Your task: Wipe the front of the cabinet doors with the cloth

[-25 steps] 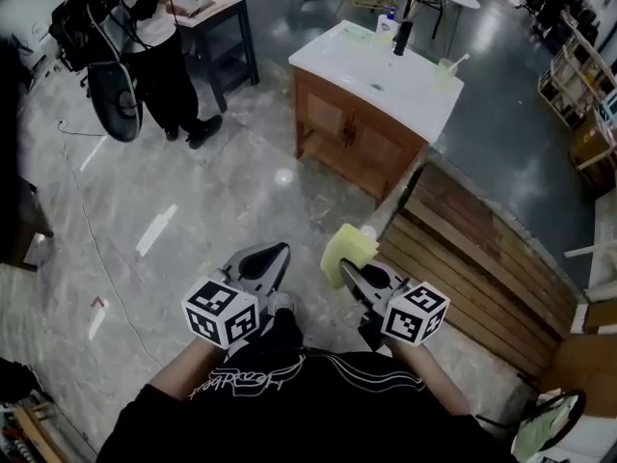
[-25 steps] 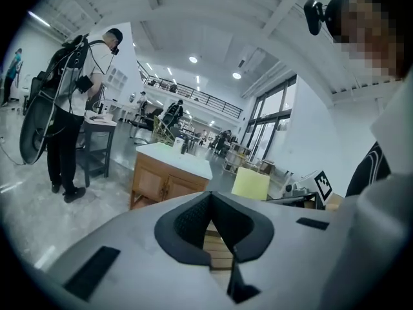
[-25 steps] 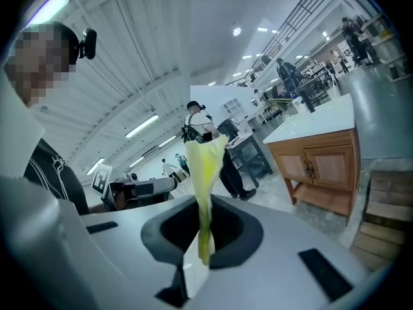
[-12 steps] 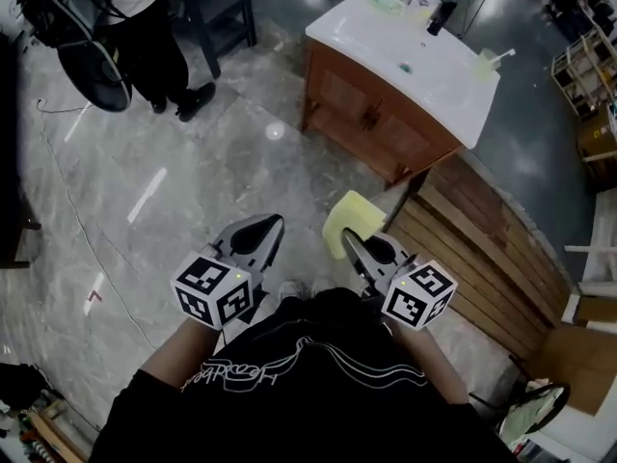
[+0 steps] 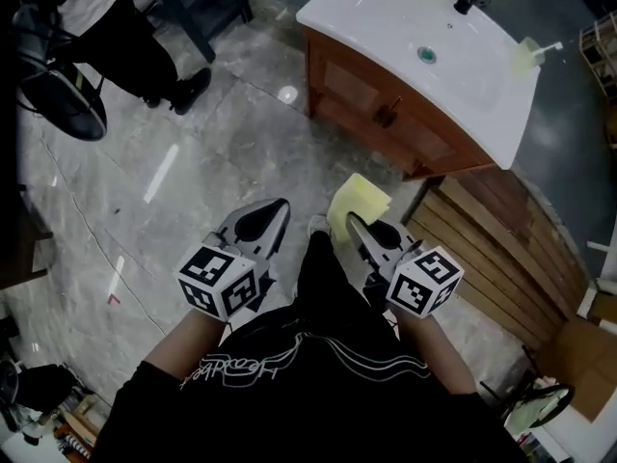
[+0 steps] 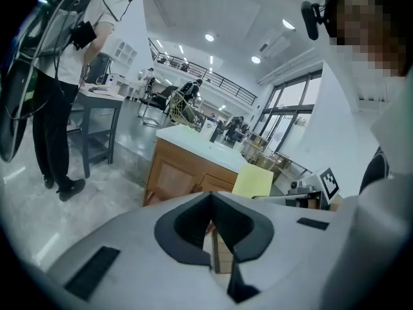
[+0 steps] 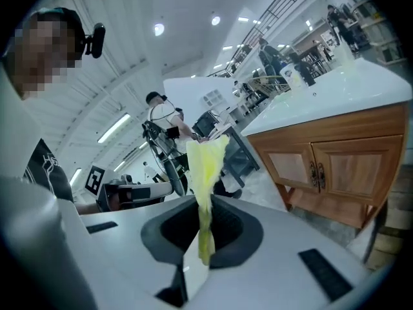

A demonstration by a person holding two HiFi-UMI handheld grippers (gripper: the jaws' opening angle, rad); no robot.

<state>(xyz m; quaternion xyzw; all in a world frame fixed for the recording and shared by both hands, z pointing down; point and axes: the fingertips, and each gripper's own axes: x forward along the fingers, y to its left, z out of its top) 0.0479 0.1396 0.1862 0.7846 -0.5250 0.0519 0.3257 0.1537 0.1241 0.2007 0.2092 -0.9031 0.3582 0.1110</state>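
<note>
Yellow cloth [image 5: 359, 199] sat clamped in right claw [image 5: 353, 222], frame centre; left claw [image 5: 278, 208] pressed together, empty; wooden cabinet doors [image 5: 384, 116] upper right, well apart.

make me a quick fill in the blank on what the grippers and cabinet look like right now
The right gripper is shut on a ___ cloth.
The left gripper is shut and holds ___.
The cabinet has both doors ___.
Its top is ___.

Missing words: yellow; nothing; closed; white
</note>
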